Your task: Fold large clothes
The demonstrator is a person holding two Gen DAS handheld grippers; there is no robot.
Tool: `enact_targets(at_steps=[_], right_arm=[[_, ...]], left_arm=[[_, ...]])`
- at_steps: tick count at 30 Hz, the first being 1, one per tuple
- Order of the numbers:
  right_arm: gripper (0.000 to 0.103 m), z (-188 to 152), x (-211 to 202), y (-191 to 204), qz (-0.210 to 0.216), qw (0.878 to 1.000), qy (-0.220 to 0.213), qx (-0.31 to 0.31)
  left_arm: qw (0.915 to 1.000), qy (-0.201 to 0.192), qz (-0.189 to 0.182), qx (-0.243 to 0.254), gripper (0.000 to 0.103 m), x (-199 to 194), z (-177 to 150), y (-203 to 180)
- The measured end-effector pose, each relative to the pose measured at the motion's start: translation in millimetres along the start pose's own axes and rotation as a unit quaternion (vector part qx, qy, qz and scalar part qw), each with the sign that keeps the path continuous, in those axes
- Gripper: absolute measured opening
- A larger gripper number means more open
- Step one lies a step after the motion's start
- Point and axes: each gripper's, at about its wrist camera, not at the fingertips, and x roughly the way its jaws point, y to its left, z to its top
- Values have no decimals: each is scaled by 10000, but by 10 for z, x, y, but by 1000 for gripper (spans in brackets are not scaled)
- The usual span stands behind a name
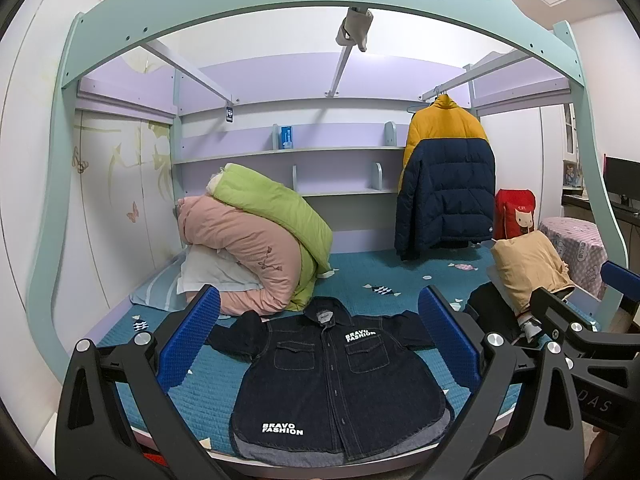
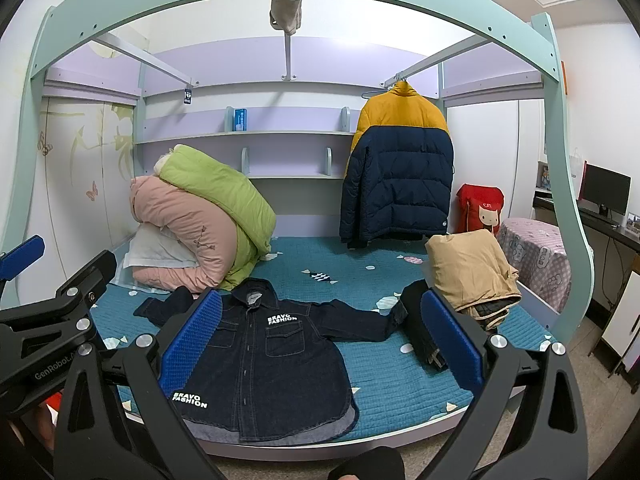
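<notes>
Denim shirt (image 1: 340,384) lies flat on quilted mattress (image 1: 400,292); both hand-held grippers spread wide.

This is a child's bedroom at home. A bed (image 1: 360,276) with a blue cover sits under a green frame (image 1: 280,4). Soft quilts (image 1: 256,236) are piled on it, a puffy coat (image 1: 448,176) hangs up, and butterflies (image 1: 133,211) dot the wall.

Quilt pile (image 1: 256,240) left, folded clothes (image 2: 472,276) right, open mattress (image 2: 400,384) between
</notes>
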Motion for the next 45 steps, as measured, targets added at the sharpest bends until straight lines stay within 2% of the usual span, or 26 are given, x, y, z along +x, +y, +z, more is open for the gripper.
enact_targets(at_steps=[19, 29, 33, 38, 45], right_arm=[[96, -6, 12, -7, 1, 10000, 21, 2], [96, -94, 373, 9, 43, 9996, 282, 16], [96, -172, 663, 79, 72, 9988, 485, -7], [96, -421, 1340, 263, 159, 9943, 1049, -67], [96, -882, 2389, 765, 436, 9811, 1868, -238]], left_arm=[[10000, 30, -1, -1, 99, 8, 37, 24], [9996, 277, 6, 1, 99, 345, -64, 21], [9985, 544, 24, -22, 99, 684, -187, 78], [9947, 1026, 110, 25, 99, 1329, -499, 196], [9779, 2056, 325, -187, 99, 2419, -1167, 618]])
